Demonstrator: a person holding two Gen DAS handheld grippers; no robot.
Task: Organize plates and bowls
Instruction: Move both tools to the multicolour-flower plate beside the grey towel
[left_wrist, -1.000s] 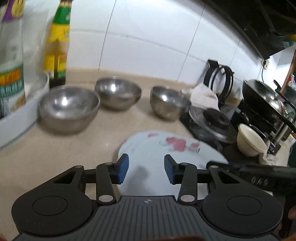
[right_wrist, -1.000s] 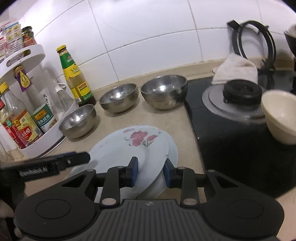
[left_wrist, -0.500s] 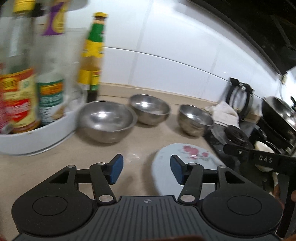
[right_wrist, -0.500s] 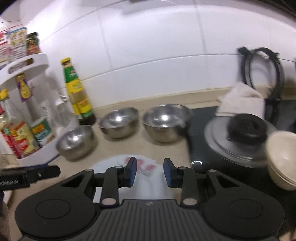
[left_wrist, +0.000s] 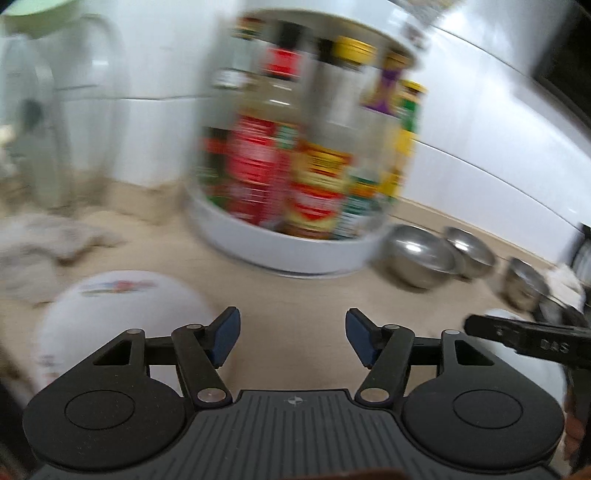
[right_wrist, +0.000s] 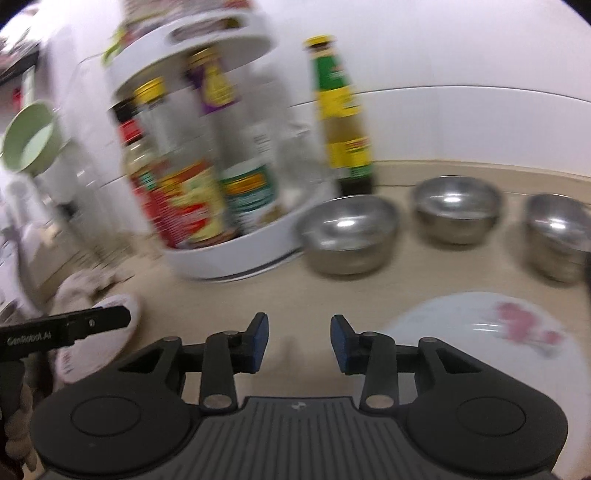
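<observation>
My left gripper (left_wrist: 292, 334) is open and empty above the beige counter. A white plate with a coloured print (left_wrist: 122, 317) lies just left of it; it also shows in the right wrist view (right_wrist: 107, 336). My right gripper (right_wrist: 298, 341) is open and empty. A white plate with a pink flower (right_wrist: 484, 339) lies to its right. Three steel bowls (right_wrist: 347, 232) (right_wrist: 456, 208) (right_wrist: 557, 232) stand in a row by the wall; they also show in the left wrist view (left_wrist: 421, 258). Both views are blurred.
A white turntable rack of sauce bottles (left_wrist: 295, 243) stands at the back, with a tall green-capped bottle (right_wrist: 343, 122) beside it. A crumpled cloth (left_wrist: 44, 251) lies at the left. A green ladle-like cup (right_wrist: 29, 140) hangs at far left.
Both grippers have swung left, away from the stove and the flowered plate, toward the bottle rack. A second printed plate has come into view at the left. Both jaws have opened wider.
</observation>
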